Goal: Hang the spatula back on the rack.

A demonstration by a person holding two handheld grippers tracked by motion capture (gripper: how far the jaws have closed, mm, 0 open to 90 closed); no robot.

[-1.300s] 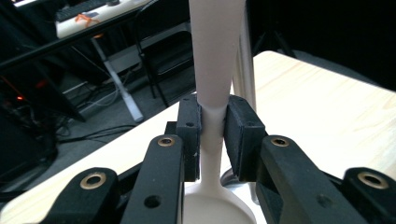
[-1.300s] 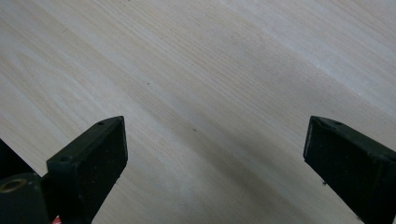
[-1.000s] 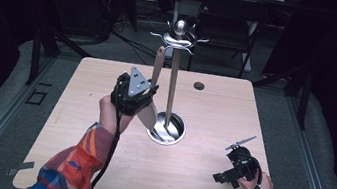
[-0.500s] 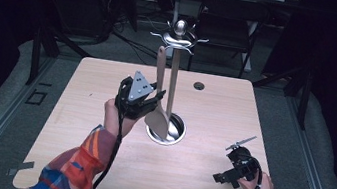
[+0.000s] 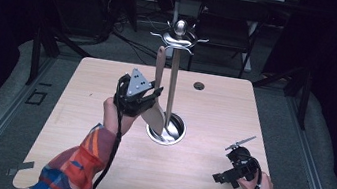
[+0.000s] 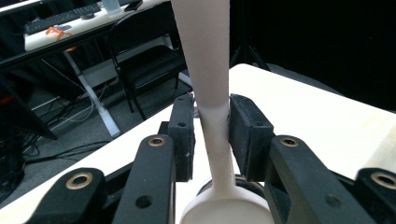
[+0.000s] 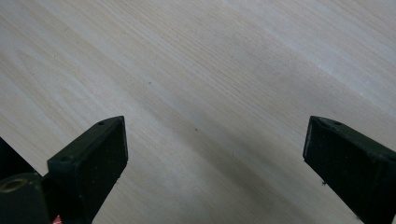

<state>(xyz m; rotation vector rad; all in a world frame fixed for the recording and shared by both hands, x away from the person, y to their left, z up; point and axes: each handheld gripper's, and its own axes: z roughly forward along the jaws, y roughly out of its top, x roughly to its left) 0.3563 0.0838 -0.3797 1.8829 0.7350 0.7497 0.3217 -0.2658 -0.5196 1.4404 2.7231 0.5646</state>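
Observation:
A pale wooden spoon point(image 5: 159, 65) stands nearly upright beside the metal utensil stand point(image 5: 174, 75), its handle top near the stand's hooks and its bowl just above the round steel base point(image 5: 174, 132). My left gripper point(image 5: 152, 96) is shut on the spoon's handle. In the left gripper view both pads press the spoon's point(image 6: 205, 56) narrow neck at the left gripper point(image 6: 211, 122), with the bowl below. My right gripper point(image 5: 233, 165) rests low over the table's near right corner. Its jaws are spread wide over bare wood in the right gripper view, where the right gripper point(image 7: 215, 140) is open with nothing between them.
The light wooden table point(image 5: 96, 94) has a small dark cable hole point(image 5: 199, 85) near its far edge. A black chair point(image 5: 226, 32) and a desk with cables stand beyond the table. Grey padded flooring surrounds it.

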